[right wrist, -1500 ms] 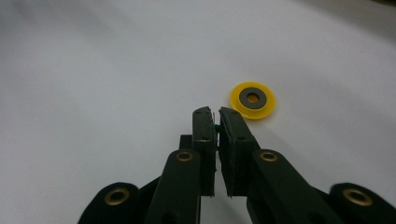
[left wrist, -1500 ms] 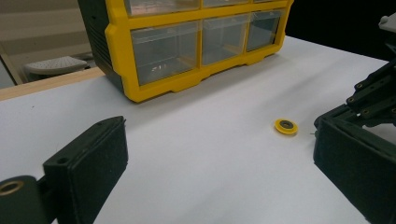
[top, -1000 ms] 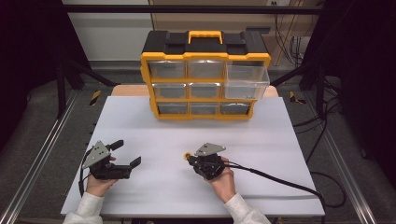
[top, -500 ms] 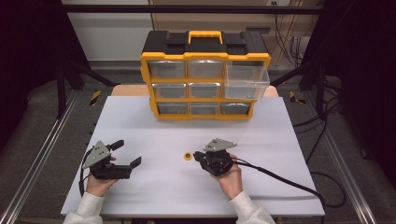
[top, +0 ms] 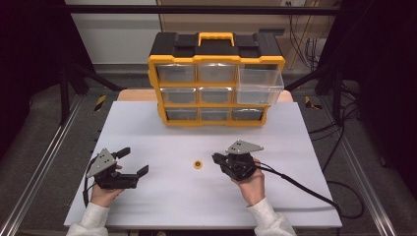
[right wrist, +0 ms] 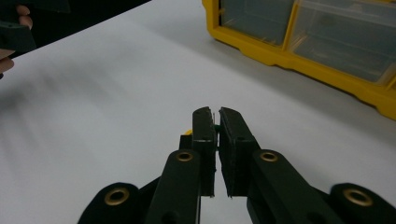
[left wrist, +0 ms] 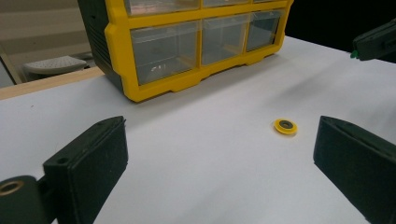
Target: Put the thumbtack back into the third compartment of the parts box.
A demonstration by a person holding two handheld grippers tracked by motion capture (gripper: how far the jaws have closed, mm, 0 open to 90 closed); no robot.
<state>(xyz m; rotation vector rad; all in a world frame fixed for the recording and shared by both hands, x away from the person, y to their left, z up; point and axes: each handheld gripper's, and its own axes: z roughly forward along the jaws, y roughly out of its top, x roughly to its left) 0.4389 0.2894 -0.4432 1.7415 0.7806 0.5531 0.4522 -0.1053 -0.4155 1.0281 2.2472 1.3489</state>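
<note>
Where it lies: the yellow ring [top: 197, 164] rests flat on the white table [top: 162, 206], between both grippers, touching neither.
Right gripper [top: 216, 157]: jaws pressed nearly together with nothing between them, tips just beside the ring, pointing toward it.
Left gripper [top: 134, 161]: jaws spread wide apart, empty, well apart from the ring; in the left gripper view the ring [left wrist: 285, 126] lies ahead near one jaw.
Behind: yellow drawer organizer [top: 216, 81] at the far edge, its upper right drawer [top: 259, 84] pulled out.

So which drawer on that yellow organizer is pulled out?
The top-right drawer of the organizer: larger, its clear front juts forward while the others sit flush.
</note>
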